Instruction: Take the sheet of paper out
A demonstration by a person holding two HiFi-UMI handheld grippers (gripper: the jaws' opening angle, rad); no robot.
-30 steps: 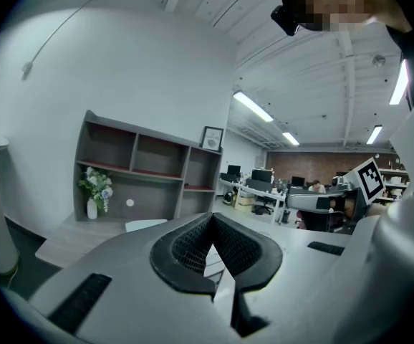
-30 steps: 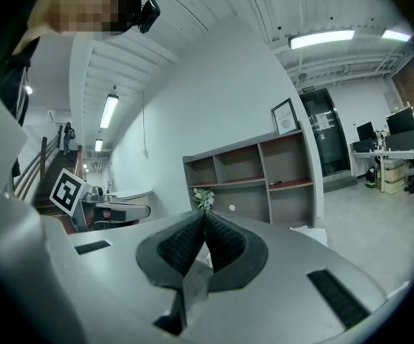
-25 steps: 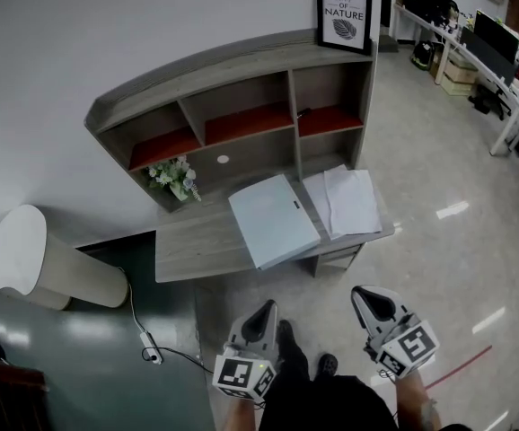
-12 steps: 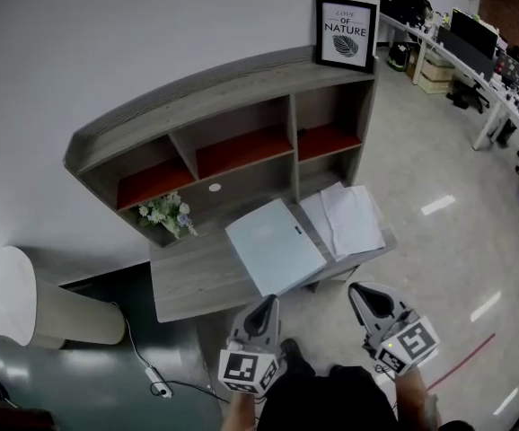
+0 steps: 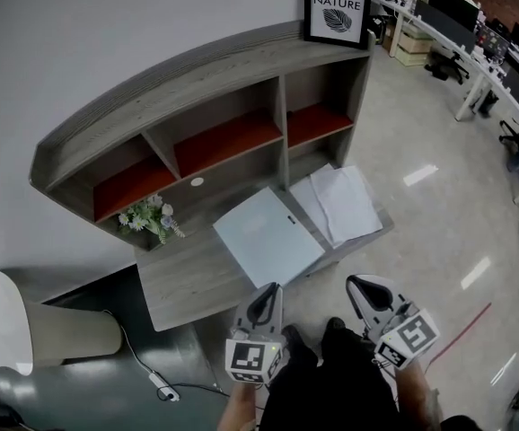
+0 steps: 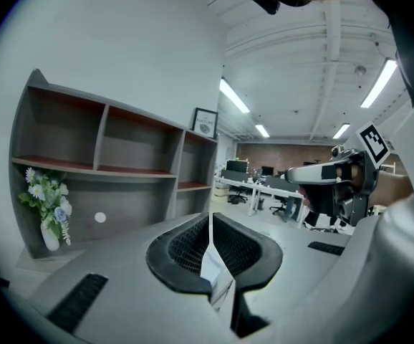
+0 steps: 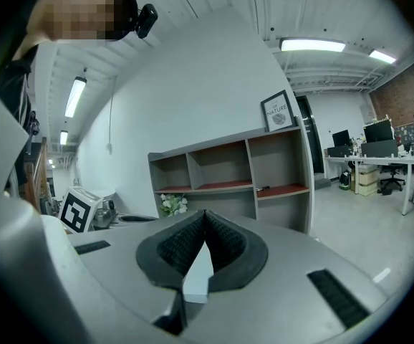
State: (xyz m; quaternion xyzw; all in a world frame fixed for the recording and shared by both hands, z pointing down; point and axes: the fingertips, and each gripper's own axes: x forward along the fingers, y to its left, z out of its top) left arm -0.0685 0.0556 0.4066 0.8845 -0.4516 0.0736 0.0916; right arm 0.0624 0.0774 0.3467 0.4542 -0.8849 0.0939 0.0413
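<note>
A pale blue folder (image 5: 267, 236) lies closed on the grey desk (image 5: 180, 285), its corner past the front edge. Beside it on the right lie loose white paper sheets (image 5: 337, 202). My left gripper (image 5: 268, 294) hangs shut just short of the desk's front edge, below the folder, with nothing in it. My right gripper (image 5: 364, 287) is shut and empty too, off the desk's right front corner. In the left gripper view the left gripper (image 6: 209, 224) points at the shelf unit (image 6: 107, 170). In the right gripper view the right gripper (image 7: 205, 221) faces the same shelves (image 7: 228, 174).
The shelf unit (image 5: 197, 124) with red-lined compartments rises behind the desk. A small vase of flowers (image 5: 147, 218) stands at the desk's back left, a framed print (image 5: 336, 7) on top. A white round bin (image 5: 26, 326) and a power strip (image 5: 162, 386) sit on the floor at left.
Both grippers have moved forward toward the desk, which now lies closer and lower in the head view. Both stay shut and empty.
</note>
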